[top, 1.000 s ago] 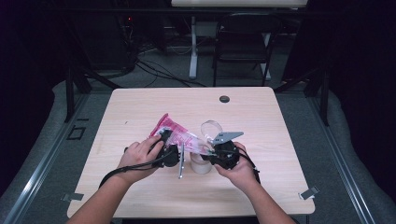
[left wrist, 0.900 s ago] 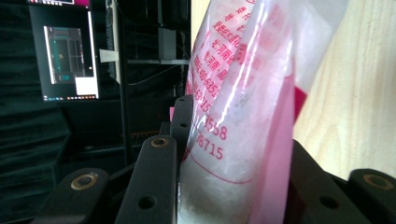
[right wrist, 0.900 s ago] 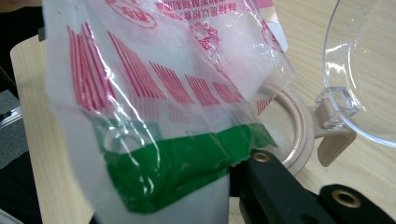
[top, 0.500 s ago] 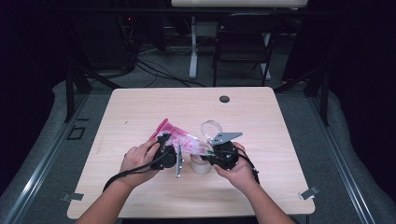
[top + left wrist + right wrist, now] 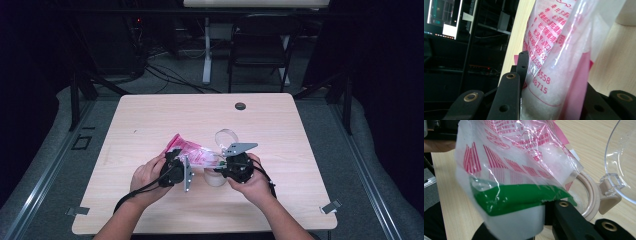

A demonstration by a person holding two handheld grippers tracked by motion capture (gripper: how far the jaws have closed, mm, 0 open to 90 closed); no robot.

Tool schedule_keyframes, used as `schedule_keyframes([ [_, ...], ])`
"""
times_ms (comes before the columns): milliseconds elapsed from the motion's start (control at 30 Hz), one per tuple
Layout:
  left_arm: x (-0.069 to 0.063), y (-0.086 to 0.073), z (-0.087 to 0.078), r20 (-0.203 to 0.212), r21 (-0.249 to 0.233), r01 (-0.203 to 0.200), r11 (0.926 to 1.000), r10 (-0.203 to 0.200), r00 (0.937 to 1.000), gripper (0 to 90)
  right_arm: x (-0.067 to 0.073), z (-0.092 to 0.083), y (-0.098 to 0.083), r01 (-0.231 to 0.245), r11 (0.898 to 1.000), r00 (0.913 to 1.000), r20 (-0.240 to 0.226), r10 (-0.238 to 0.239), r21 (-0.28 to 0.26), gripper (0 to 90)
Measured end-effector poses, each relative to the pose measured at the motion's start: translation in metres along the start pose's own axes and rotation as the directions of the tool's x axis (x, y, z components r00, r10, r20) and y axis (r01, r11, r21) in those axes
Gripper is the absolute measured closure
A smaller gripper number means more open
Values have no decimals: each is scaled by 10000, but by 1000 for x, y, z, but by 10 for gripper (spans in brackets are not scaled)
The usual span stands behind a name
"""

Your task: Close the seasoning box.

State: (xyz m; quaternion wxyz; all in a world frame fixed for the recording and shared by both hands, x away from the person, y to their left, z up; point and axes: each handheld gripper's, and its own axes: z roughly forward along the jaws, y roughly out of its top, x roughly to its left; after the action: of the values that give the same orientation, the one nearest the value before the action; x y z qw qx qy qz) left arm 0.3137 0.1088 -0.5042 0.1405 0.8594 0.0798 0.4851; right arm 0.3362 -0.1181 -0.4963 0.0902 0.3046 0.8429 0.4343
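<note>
You have the pink-and-clear bag [image 5: 192,156] of white granules held between both grippers at the near middle of the bench [image 5: 150,120], and its open corner hangs over the cream jar [image 5: 587,195]. The jar's clear hinged lid [image 5: 624,162] is swung back to the far side.

Your left gripper [image 5: 176,169] is clamped on the bag's filled lower end; in the left gripper view its fingers [image 5: 509,97] pinch the plastic with the granules bulging between them. Your right gripper [image 5: 235,167] has its fingers [image 5: 571,220] closed on the green-banded edge [image 5: 519,198] by the bag's mouth, just above the jar rim.

This looks like a pour from bag to jar. To do it well:

- Keep the right grip firm, so the mouth stays over the opening and not over the rim.
- Raise the left end slowly; the granules will probably slide in a rush once the slope is steep enough.
- Avoid squeezing harder with the left, since thin plastic could split or slip.
- Watch the loose flap of film in the right gripper view; it may fold over the mouth and send granules onto the bench.
- The jar looks light, so don't drag the bag across it.
</note>
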Motion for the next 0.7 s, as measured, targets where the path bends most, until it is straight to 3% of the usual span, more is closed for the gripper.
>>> schedule_keyframes([
  [167, -4, -5, 1, 94, -98, 421, 9991, -420, 9991, 749, 2, 0, 1, 61, 10000, 10000, 24, -61, -40, 900],
  [233, -6, -7, 2, 157, -160, 798, 9967, -795, 9967, 749, 3, 0, 1, 125, 9999, 9999, 36, -125, -2, 900],
  [367, -11, -13, 4, 513, -234, 1398, 9899, -1384, 9890, 749, 6, 2, 2, 191, 9998, 9998, 24, -191, -81, 900],
  [500, -12, -17, 5, 825, -308, 2001, 9793, -1970, 9769, 754, 10, 4, 3, 208, 9997, 9998, -1, -208, -125, 900],
  [700, -15, -19, 8, 1066, -260, 2261, 9738, -2222, 9692, 759, 12, 4, 3, 298, 9994, 9996, 17, -298, -151, 894],
])
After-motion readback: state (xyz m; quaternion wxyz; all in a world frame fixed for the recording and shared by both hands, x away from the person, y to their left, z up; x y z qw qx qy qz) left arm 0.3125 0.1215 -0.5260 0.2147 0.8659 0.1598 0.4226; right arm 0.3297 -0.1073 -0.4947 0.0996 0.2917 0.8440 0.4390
